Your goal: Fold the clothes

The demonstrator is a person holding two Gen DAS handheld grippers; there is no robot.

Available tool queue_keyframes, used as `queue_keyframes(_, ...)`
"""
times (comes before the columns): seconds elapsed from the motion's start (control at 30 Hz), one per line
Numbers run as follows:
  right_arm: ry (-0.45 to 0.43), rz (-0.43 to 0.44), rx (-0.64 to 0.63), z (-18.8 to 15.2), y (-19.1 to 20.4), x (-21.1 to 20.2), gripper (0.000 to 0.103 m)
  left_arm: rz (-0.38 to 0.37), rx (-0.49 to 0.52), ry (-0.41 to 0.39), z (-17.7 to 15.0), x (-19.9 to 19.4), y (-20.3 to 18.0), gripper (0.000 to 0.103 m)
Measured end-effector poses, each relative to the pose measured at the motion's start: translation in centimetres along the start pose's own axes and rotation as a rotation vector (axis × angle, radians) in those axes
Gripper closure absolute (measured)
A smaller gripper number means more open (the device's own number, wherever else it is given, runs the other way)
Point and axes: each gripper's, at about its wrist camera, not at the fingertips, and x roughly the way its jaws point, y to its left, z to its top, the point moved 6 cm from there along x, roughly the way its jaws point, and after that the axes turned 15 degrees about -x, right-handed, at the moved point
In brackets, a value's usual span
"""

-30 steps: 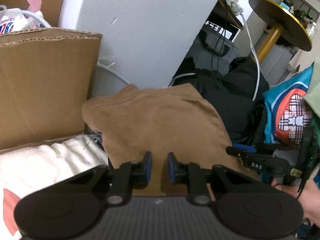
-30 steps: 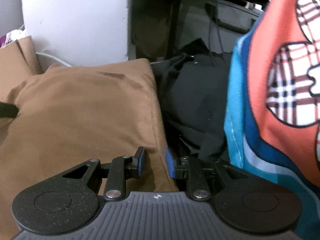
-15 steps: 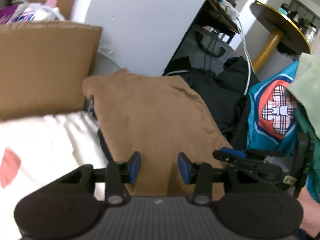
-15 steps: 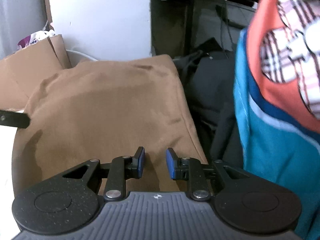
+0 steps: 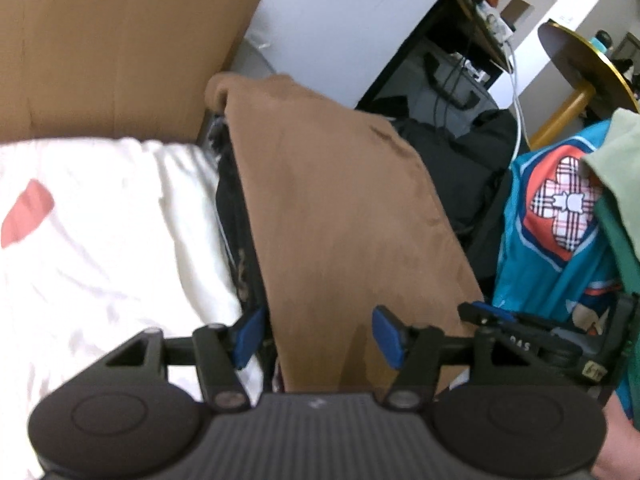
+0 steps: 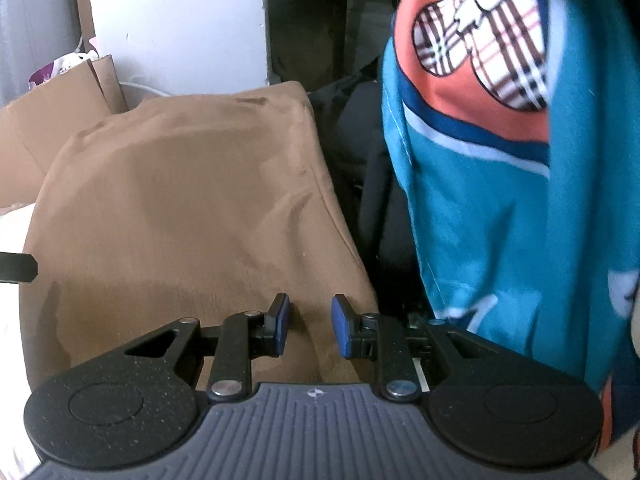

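Cardboard box (image 5: 112, 52): stands at far left, behind the white bedding (image 5: 104, 232)
White bedding: lies left of the brown garment, with a dark cloth strip (image 5: 236, 240) showing between the two
Left claw (image 5: 316, 334): fingers wide apart, gripping nothing; its left pad sits over the dark strip at the garment's left edge, its right pad over the brown cloth
Brown garment (image 5: 340, 220): lies flat as a smooth, straight-edged rectangle, directly ahead of and under both claws; its long axis runs away from the claws toward the white wall
Right claw (image 6: 310, 324): fingers a little apart, empty, poised above the garment's near right corner (image 6: 352, 292)
Nearer hand: both are at the near short edge, left at the left side, right at the right side; neither clearly closer
Stage: the tidy shape fits either a fold just laid down or a half-fold awaiting another; I cannot tell which
Teal printed shirt (image 6: 500, 184): hangs at far right, apart from the brown garment, with dark clothing (image 6: 352, 128) between
Change from a second ago: left fingers have spread from nearly shut to wide; the left camera now sees more bedding; the right claw has pulled back, showing more of the garment
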Motion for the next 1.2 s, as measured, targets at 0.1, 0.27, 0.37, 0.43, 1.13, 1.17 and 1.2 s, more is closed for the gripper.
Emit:
queue_keyframes(0.1,0.009,-0.003,0.003,-0.8,-0.1,-0.3,0.074,0.001,-0.008,0.016,-0.8,0.3,0.5,0.040)
queue_keyframes(0.27,0.023,-0.009,0.005,-2.0,-0.2,-0.8,0.074,-0.003,-0.048,0.055,-2.3,0.8,1.5,0.046)
queue_keyframes(0.37,0.035,-0.013,0.013,-2.6,-0.3,-1.2,0.074,0.002,-0.076,0.090,-3.5,0.9,2.1,0.050)
queue_keyframes(0.43,0.039,-0.013,0.032,-3.0,-0.4,-1.4,0.074,0.017,-0.108,0.122,-4.2,1.1,2.5,0.052)
queue_keyframes(1.13,0.160,0.059,0.222,-1.9,1.3,-6.1,0.027,0.169,-0.147,0.188,-1.7,-5.8,0.0,0.041)
queue_keyframes(1.17,0.164,0.066,0.227,-1.4,1.5,-6.6,0.017,0.177,-0.137,0.190,-1.2,-6.5,-0.5,0.033)
queue_keyframes(1.2,0.167,0.094,0.237,-0.8,1.7,-7.1,0.012,0.188,-0.119,0.191,-0.8,-7.2,-1.0,0.028)
